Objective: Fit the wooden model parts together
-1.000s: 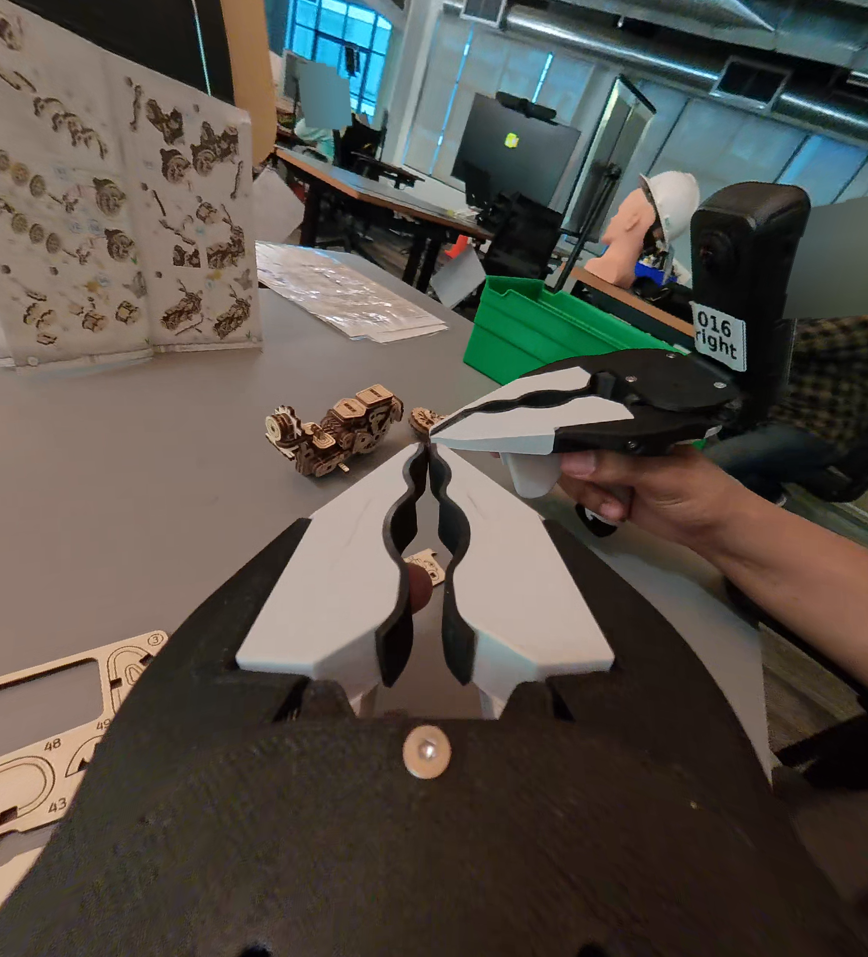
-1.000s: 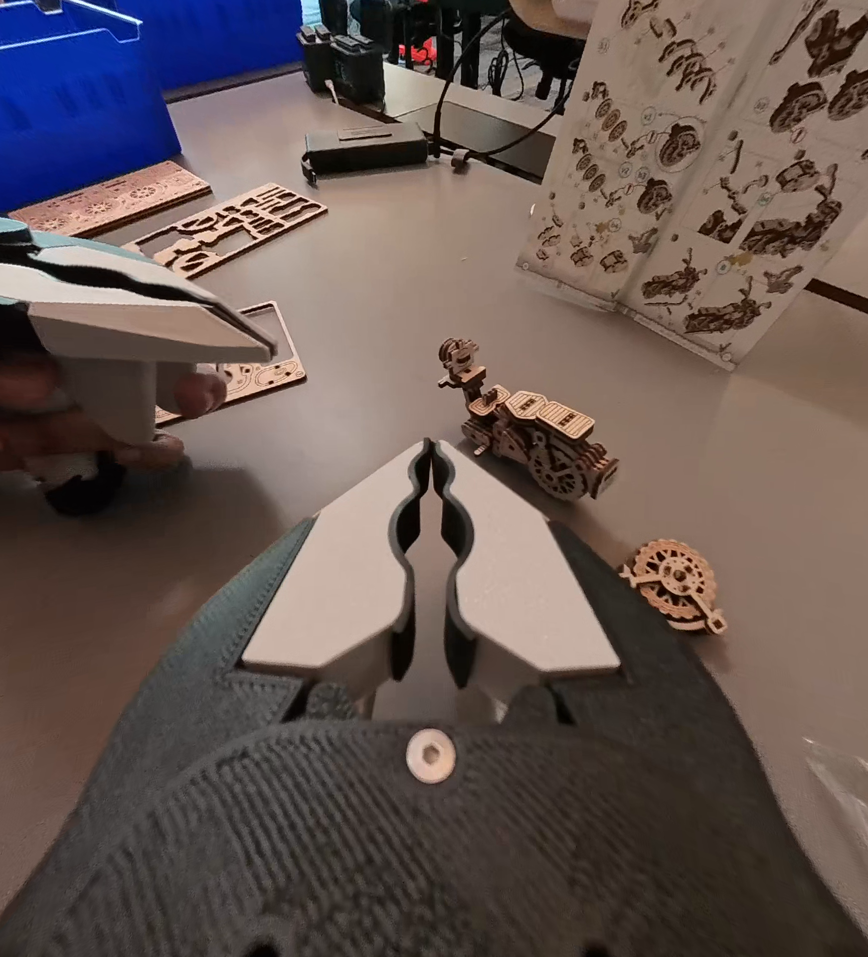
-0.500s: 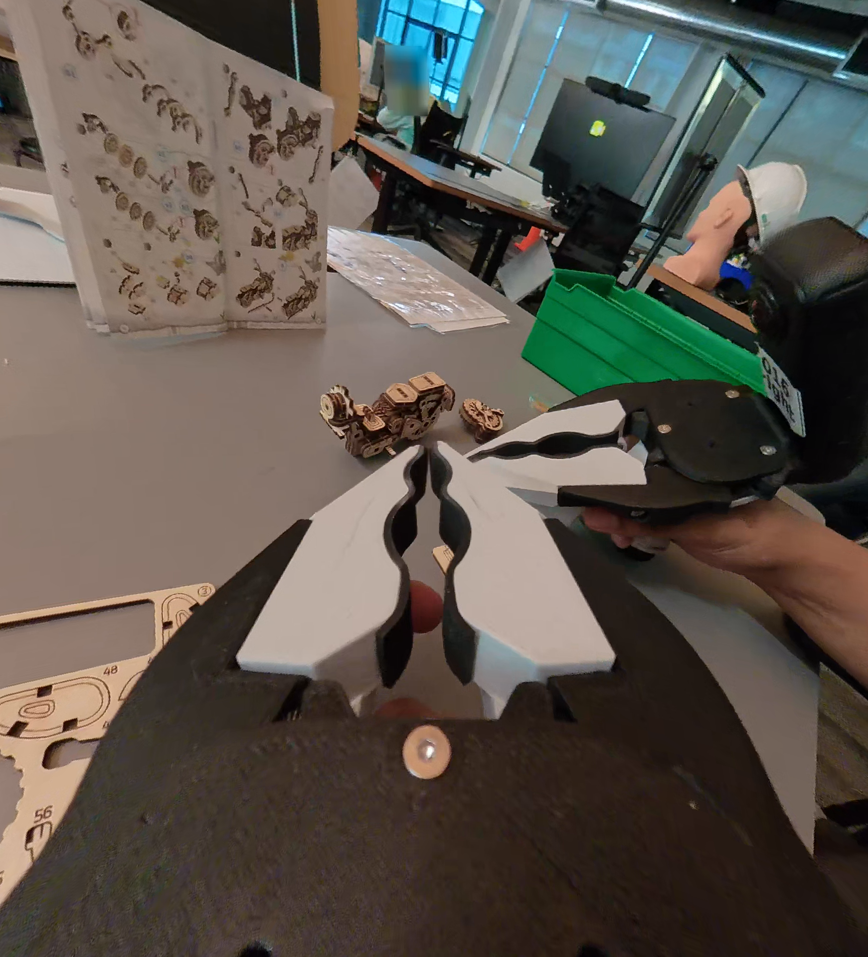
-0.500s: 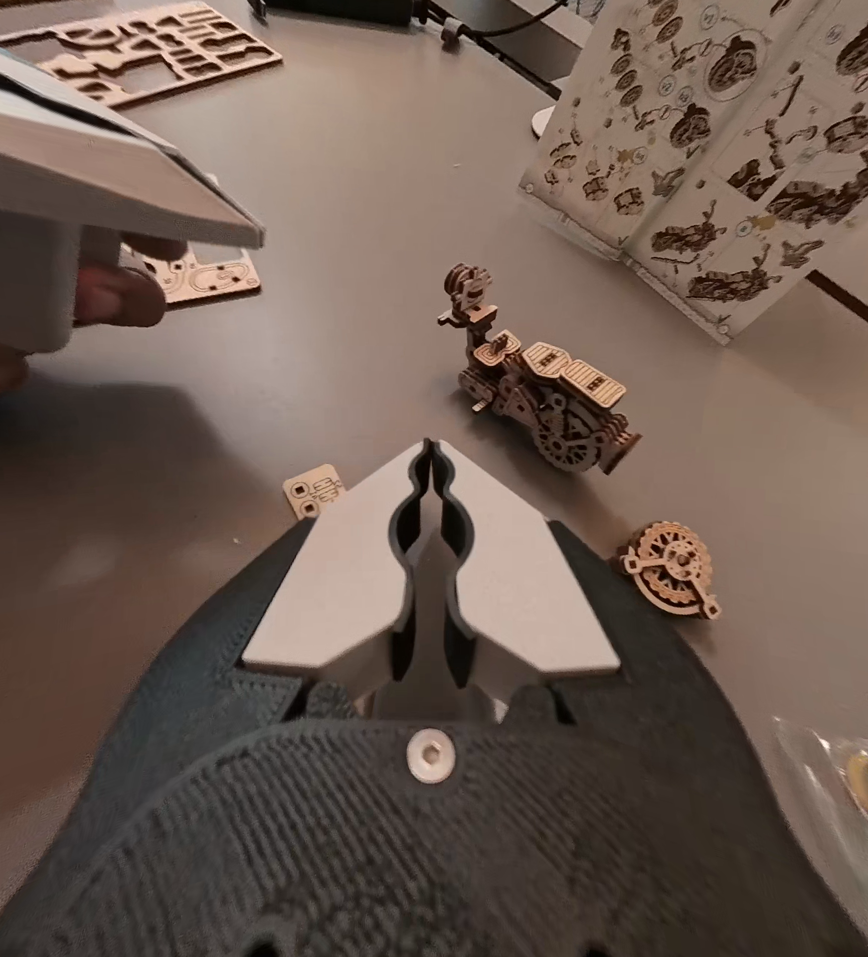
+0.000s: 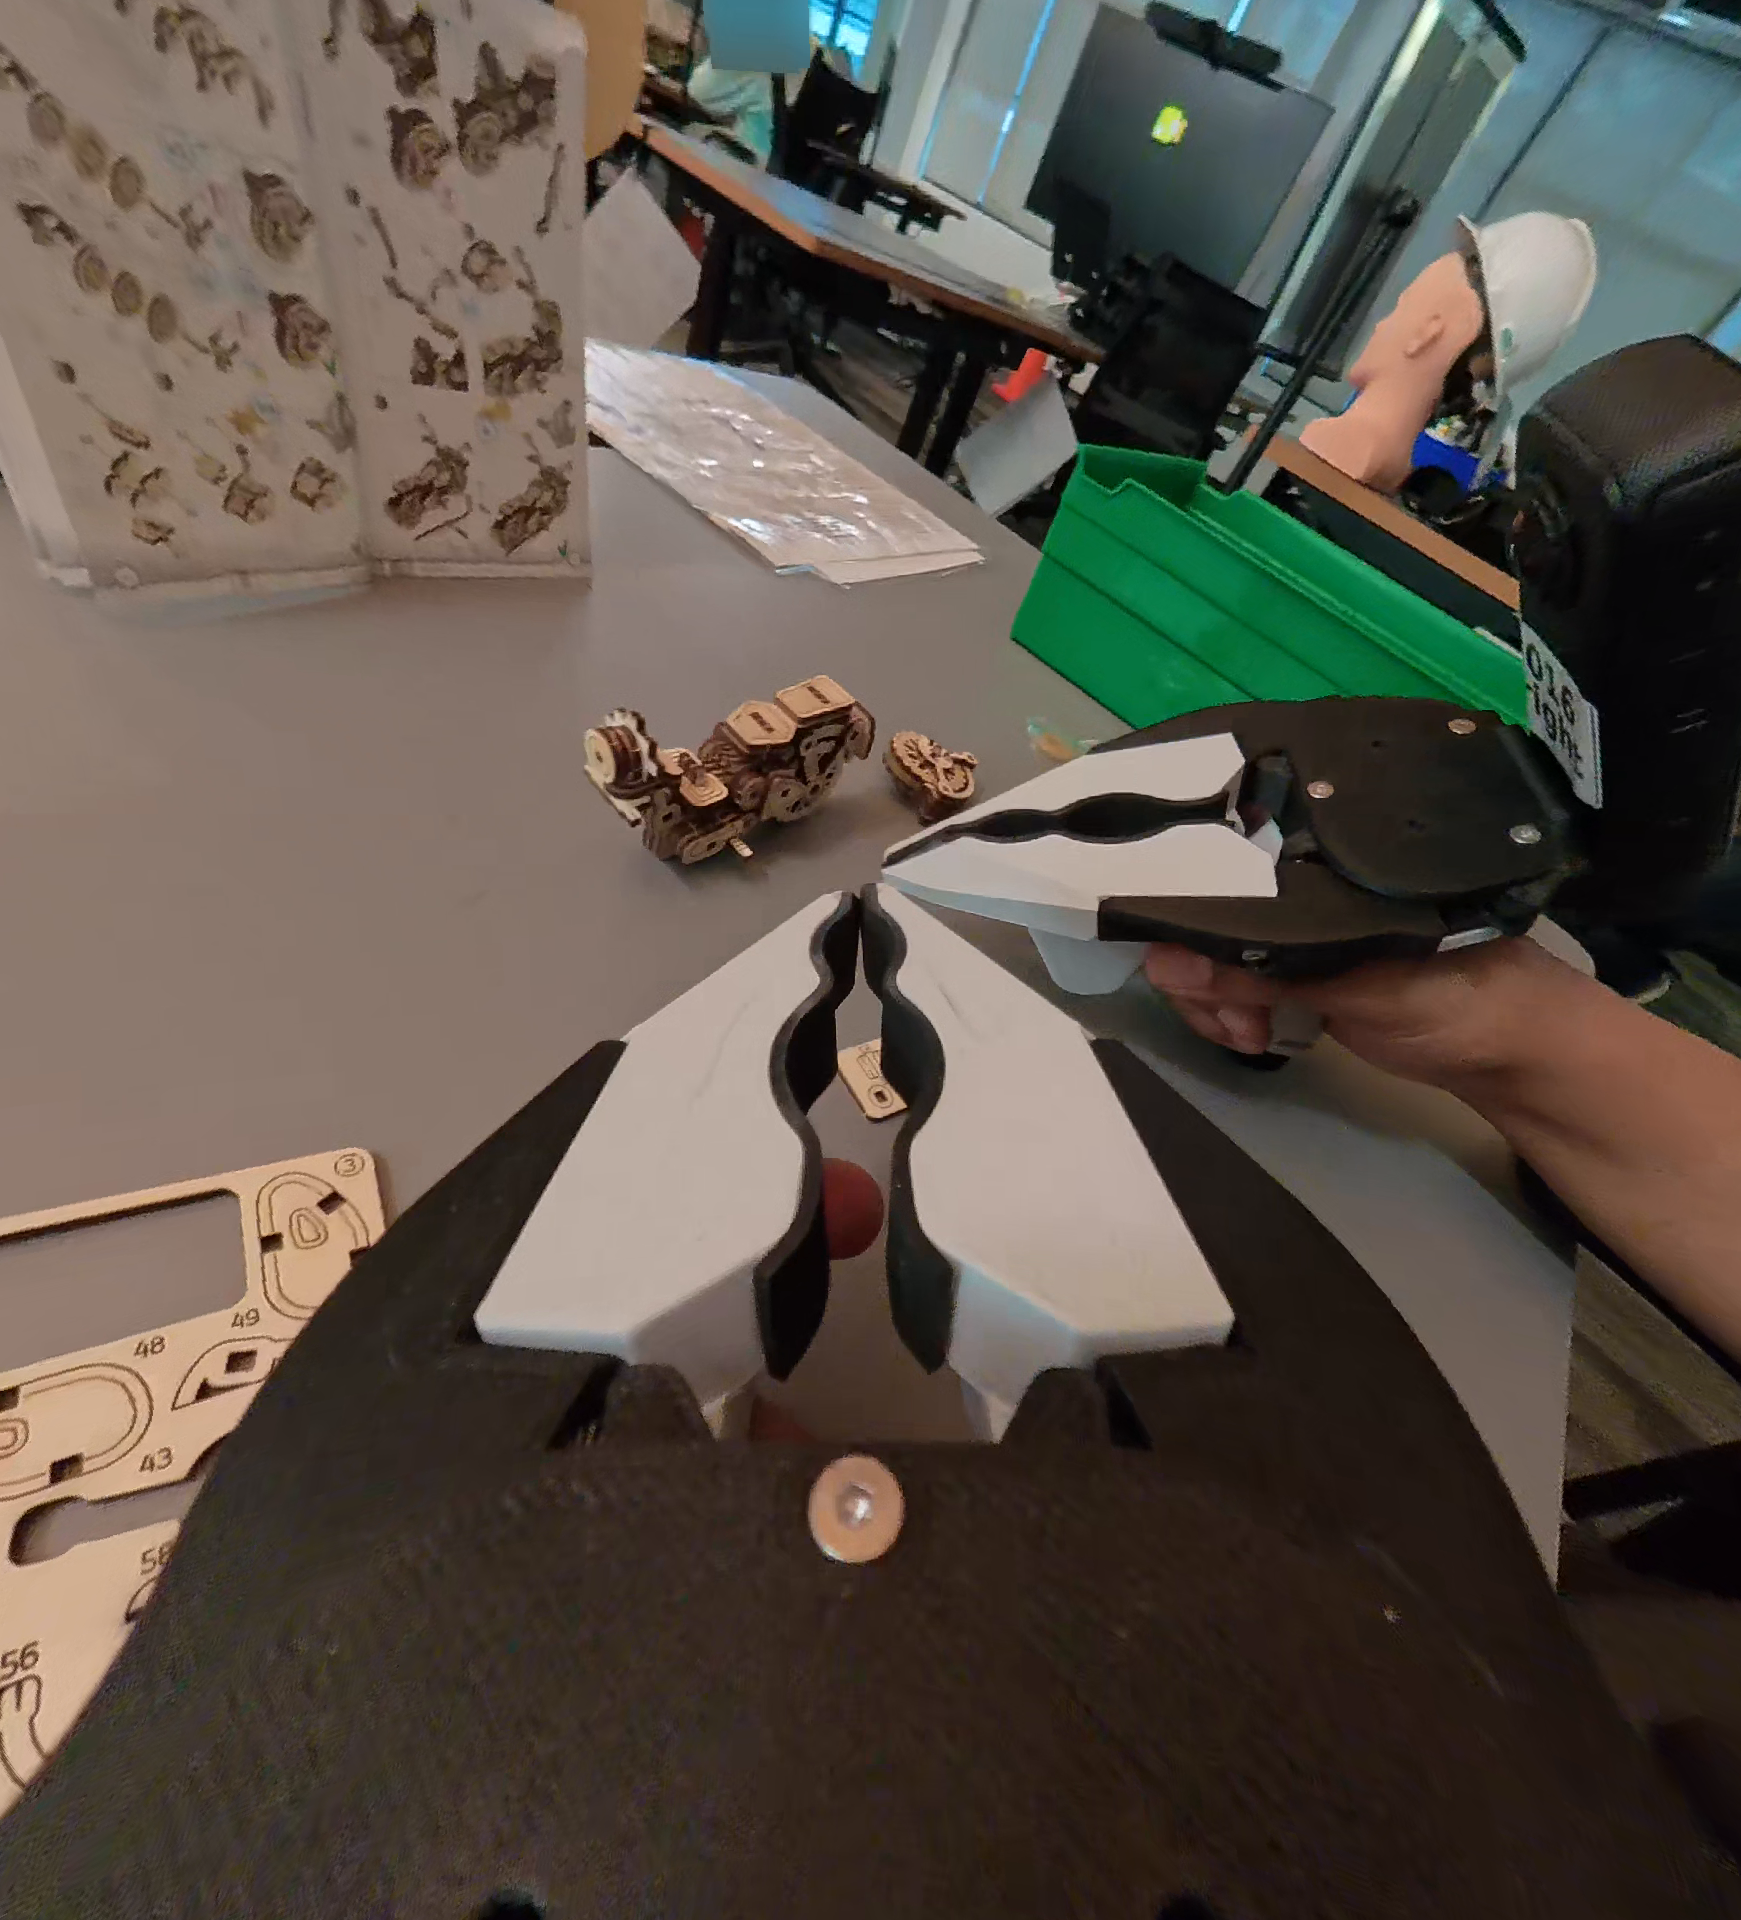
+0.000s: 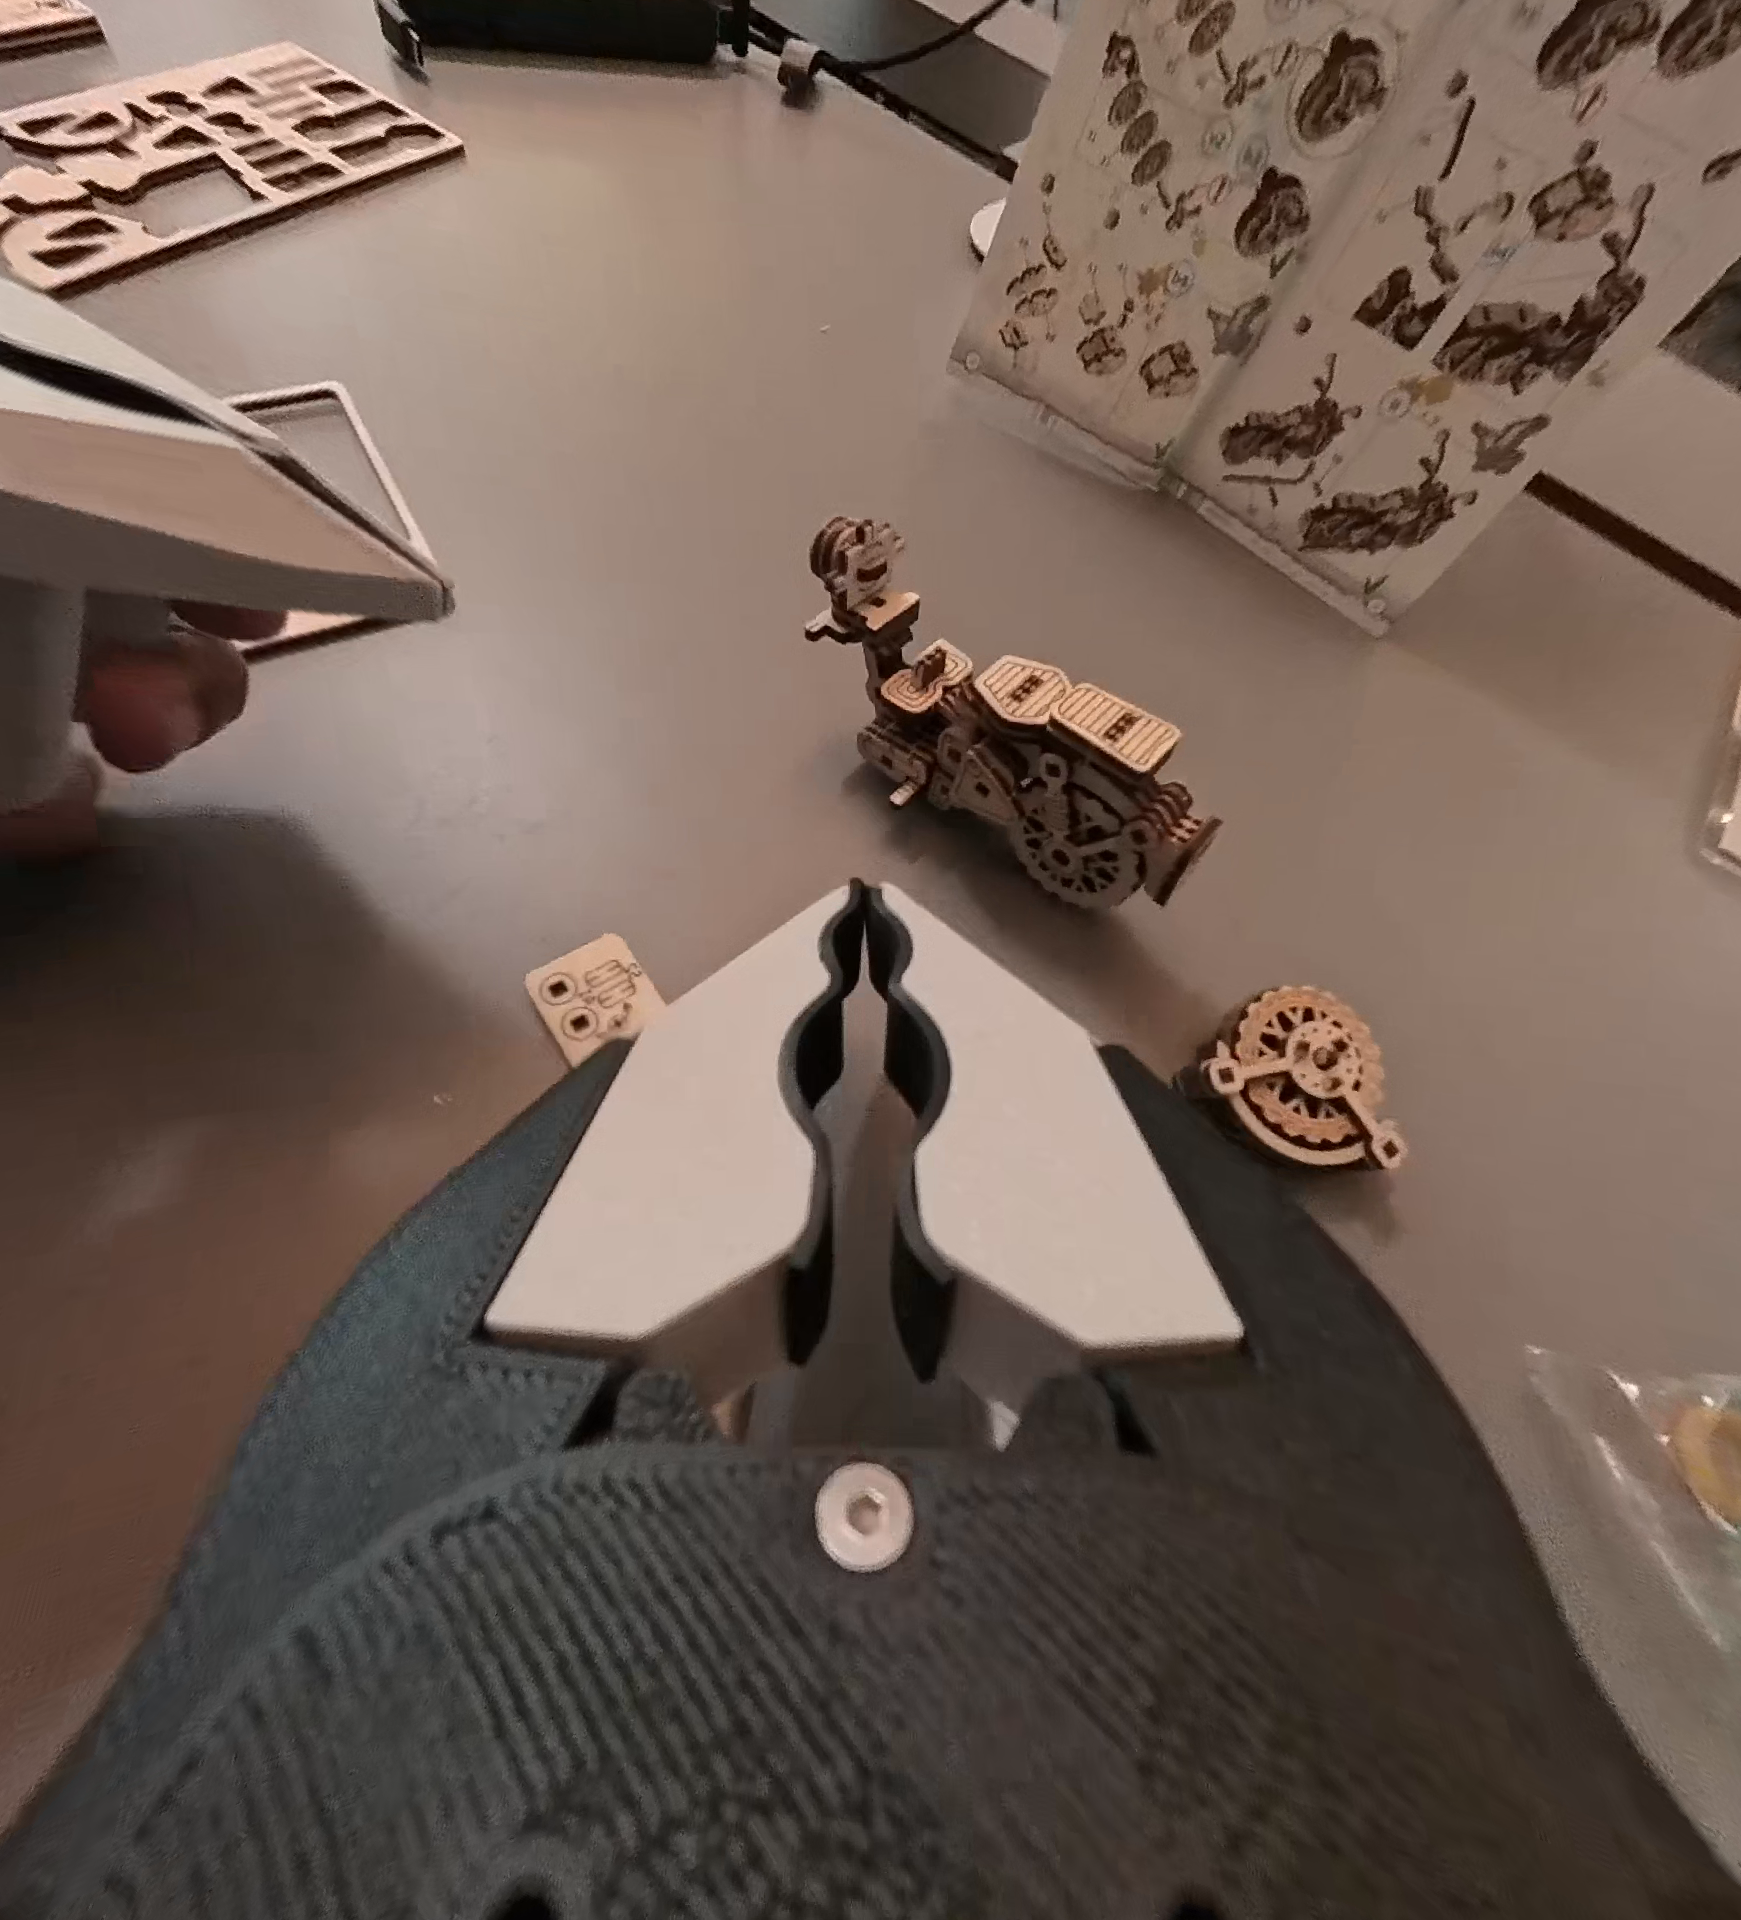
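Observation:
A partly built wooden motorcycle model (image 5: 731,769) (image 6: 1011,748) stands on the grey table. A wooden wheel part (image 5: 930,774) (image 6: 1297,1081) lies right of it. A small flat wooden tab (image 5: 874,1081) (image 6: 596,995) lies near both grippers. My left gripper (image 5: 861,904) is shut and empty, above the tab. My right gripper (image 6: 861,899) is shut and empty, just short of the model; it also shows in the left wrist view (image 5: 897,854), tip close to the left gripper's tip. The left gripper also shows at the left of the right wrist view (image 6: 430,597).
An instruction sheet (image 5: 263,291) (image 6: 1365,260) stands behind the model. Punched wooden part sheets (image 5: 66,1351) (image 6: 191,156) lie at the left. A green bin (image 5: 1240,613) sits at the table's right edge. Plastic bags (image 5: 772,478) (image 6: 1697,1475) lie nearby. It is some 6 cm from my right tips to the small flat wooden tab (image 6: 596,995). The left camera catches it too, in the left wrist view (image 5: 880,1074).
Both grippers have moved closer to the model and lower over the table, and the small tab came into view. Both stayed shut.

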Motion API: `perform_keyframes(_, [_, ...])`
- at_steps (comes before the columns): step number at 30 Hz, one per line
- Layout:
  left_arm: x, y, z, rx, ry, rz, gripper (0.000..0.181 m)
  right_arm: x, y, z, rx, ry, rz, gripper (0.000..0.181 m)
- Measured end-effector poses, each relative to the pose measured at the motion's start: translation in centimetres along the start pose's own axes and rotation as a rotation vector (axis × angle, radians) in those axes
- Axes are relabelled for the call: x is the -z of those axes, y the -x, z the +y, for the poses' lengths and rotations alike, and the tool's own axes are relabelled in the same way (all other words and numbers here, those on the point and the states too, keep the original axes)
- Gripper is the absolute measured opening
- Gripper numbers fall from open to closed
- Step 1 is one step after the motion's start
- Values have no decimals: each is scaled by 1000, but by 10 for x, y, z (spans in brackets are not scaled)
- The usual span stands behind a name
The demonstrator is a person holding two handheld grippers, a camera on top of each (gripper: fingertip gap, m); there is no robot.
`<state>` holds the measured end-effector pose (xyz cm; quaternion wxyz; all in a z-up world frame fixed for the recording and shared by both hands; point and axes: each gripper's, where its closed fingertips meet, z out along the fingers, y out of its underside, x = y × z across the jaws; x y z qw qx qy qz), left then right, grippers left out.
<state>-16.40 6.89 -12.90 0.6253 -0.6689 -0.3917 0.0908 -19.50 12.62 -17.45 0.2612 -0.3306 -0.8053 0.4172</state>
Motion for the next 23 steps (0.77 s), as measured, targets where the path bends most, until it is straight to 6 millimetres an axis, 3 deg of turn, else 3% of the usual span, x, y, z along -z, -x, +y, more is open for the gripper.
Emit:
perform_keyframes(10, [-7, 19, 17, 155, 110, -57, 0, -6, -7, 20, -88, 121, -6, 0])
perform_keyframes(23, [-10, 18, 31, 231, 192, -24, 0, -9, -3, 28, -106, 175, -33, 1])
